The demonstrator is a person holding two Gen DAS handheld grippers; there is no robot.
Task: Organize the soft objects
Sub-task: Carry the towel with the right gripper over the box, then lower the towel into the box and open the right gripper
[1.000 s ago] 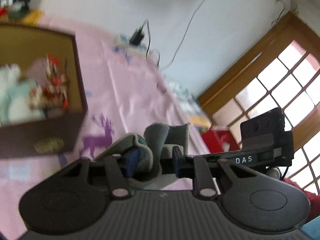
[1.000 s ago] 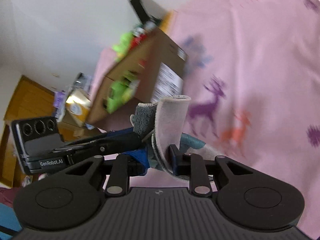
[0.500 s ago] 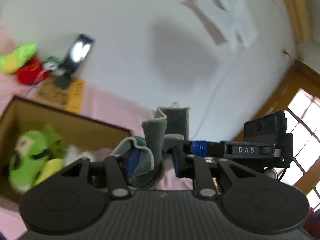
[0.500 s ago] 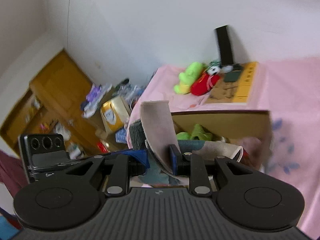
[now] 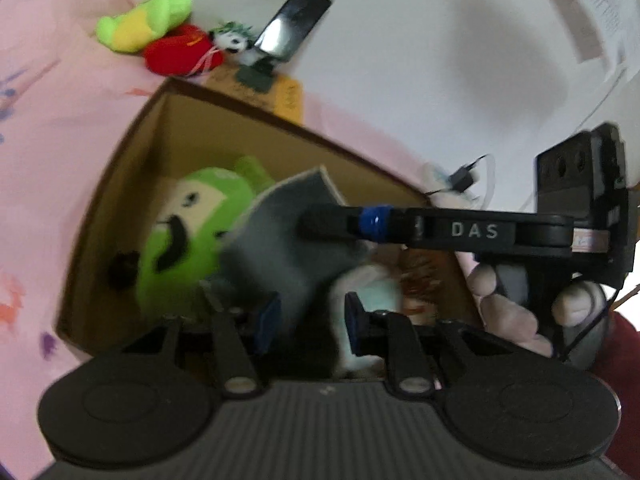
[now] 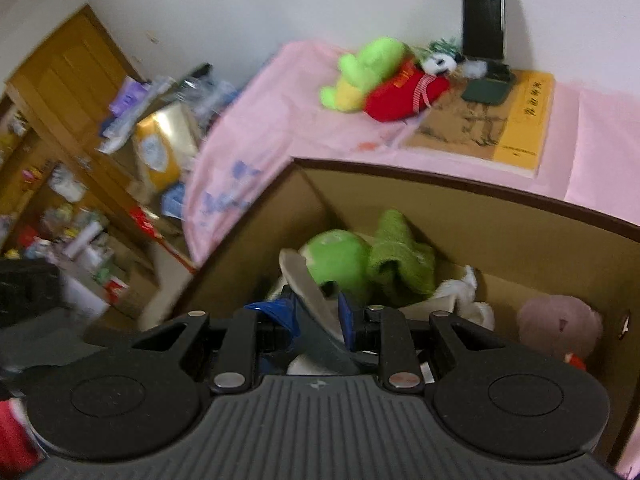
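A grey cloth [image 5: 276,240] hangs over the open cardboard box [image 5: 224,120]. My right gripper [image 6: 316,312] is shut on the cloth [image 6: 308,296]; in the left wrist view its fingers [image 5: 340,222] pinch the cloth's upper edge. My left gripper [image 5: 308,316] stands open just above the box, the cloth's lower part between its pads without being pinched. Inside the box lie a green plush [image 5: 184,232], a green rag [image 6: 400,256], a white and mint plush [image 5: 368,284] and a pink plush [image 6: 556,324].
The box [image 6: 500,200] sits on a pink table cover [image 6: 280,120]. Behind it lie a green and yellow plush [image 6: 360,68], a red plush [image 6: 404,96], a book [image 6: 500,124] and a dark upright stand [image 6: 482,8] by the wall. Cluttered shelves [image 6: 72,160] are at left.
Both grippers swung from the pink table to above the box with the cloth. The left gripper has opened and let go; the cloth now hangs unfolded from the right gripper.
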